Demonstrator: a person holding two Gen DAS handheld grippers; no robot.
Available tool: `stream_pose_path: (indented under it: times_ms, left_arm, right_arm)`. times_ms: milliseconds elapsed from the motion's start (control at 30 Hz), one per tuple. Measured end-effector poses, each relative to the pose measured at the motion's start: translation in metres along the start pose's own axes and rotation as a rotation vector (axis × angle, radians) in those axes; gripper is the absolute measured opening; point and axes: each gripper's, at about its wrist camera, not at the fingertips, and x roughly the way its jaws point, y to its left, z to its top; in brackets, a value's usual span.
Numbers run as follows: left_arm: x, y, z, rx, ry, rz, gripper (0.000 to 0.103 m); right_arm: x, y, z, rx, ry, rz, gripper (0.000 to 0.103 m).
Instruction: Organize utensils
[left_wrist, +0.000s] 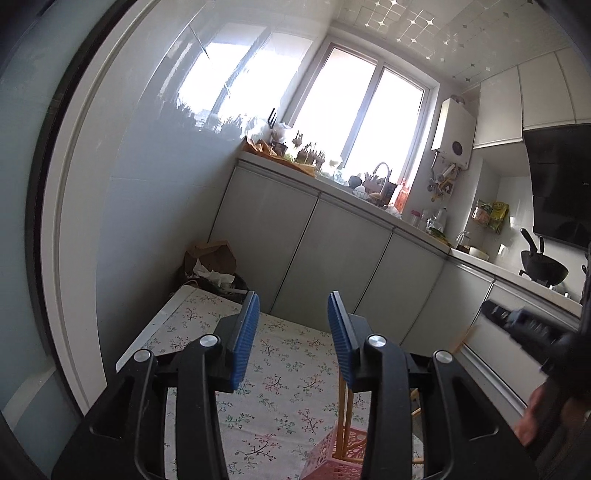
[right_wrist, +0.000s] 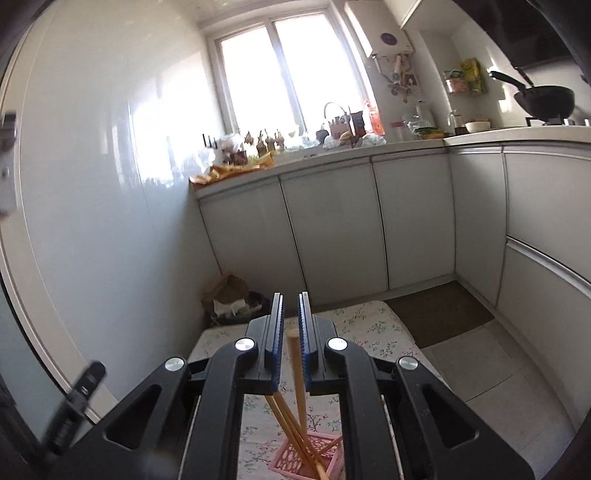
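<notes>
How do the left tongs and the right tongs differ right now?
The left tongs stand wide open with nothing between the pads; the right tongs are nearly closed on a wooden chopstick. The left tongs hang beside the pink basket, which sits at their lower right; the right tongs sit directly above the pink basket, chopstick pointing down into it. Both have blue ribbed pads and hang over the floral cloth.

Blown-out daylight from the window (left_wrist: 364, 122), glare on glossy wall (right_wrist: 110, 147), fisheye-bent, dark-vignetted edges.
</notes>
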Motion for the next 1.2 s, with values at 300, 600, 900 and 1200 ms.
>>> stream_pose_path:
  times_ms: [300, 600, 900, 1200]
  left_arm:
    - [0.003, 0.005, 0.001, -0.005, 0.03, 0.005, 0.039]
    - [-0.005, -0.017, -0.004, 0.056, 0.066, -0.025, 0.065]
    - [-0.008, -0.046, -0.019, 0.145, 0.161, -0.055, 0.096]
    - [0.008, -0.082, -0.079, 0.327, 0.486, -0.183, 0.096]
  right_arm:
    - [-0.006, 0.009, -0.014, -0.02, 0.044, 0.012, 0.025]
    - [-0.076, -0.011, -0.015, 0.015, -0.093, -0.074, 0.081]
    - [-0.128, -0.049, -0.051, -0.016, -0.086, -0.213, 0.097]
    - [-0.164, -0.107, -0.114, 0.006, 0.109, -0.348, 0.097]
